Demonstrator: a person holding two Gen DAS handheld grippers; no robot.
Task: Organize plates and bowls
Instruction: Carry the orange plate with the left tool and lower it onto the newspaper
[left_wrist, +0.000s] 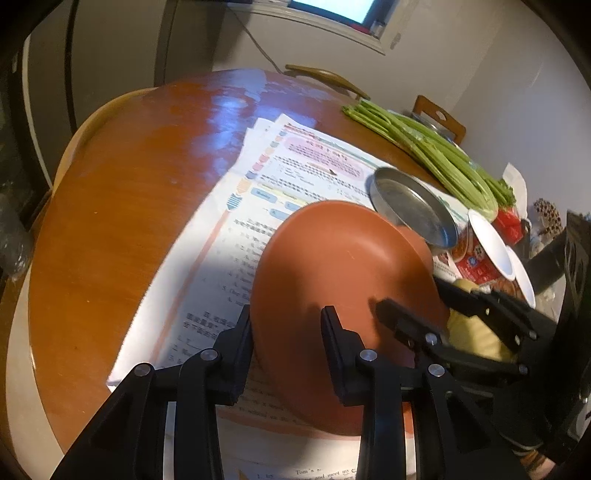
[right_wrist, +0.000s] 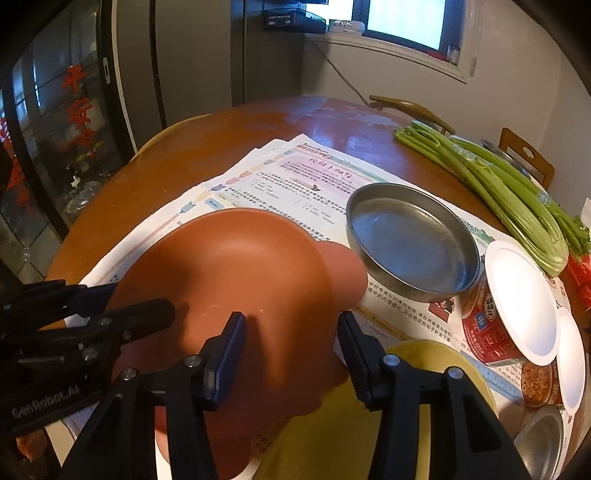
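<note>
A terracotta-brown bowl (left_wrist: 332, 258) (right_wrist: 229, 266) sits tilted over printed paper sheets (left_wrist: 258, 177). My left gripper (left_wrist: 286, 312) straddles its near-left rim, one finger outside the wall and one inside, shut on it. My right gripper (right_wrist: 291, 317) clamps the bowl's right rim the same way, and it also shows at the right of the left wrist view. A second brown dish (right_wrist: 351, 277) of the same colour peeks out beneath the bowl. A yellow plate (right_wrist: 424, 369) (left_wrist: 476, 332) lies under the right gripper. A round steel pan (right_wrist: 410, 240) (left_wrist: 413, 206) stands just beyond.
Two instant-noodle cups with white lids (right_wrist: 517, 306) (left_wrist: 484, 243) stand at the right, and another steel dish (right_wrist: 543, 439) lies near the corner. Celery stalks (right_wrist: 498, 184) (left_wrist: 424, 147) lie at the back right. The round wooden table (left_wrist: 129, 184) has chairs (right_wrist: 524, 155) behind it.
</note>
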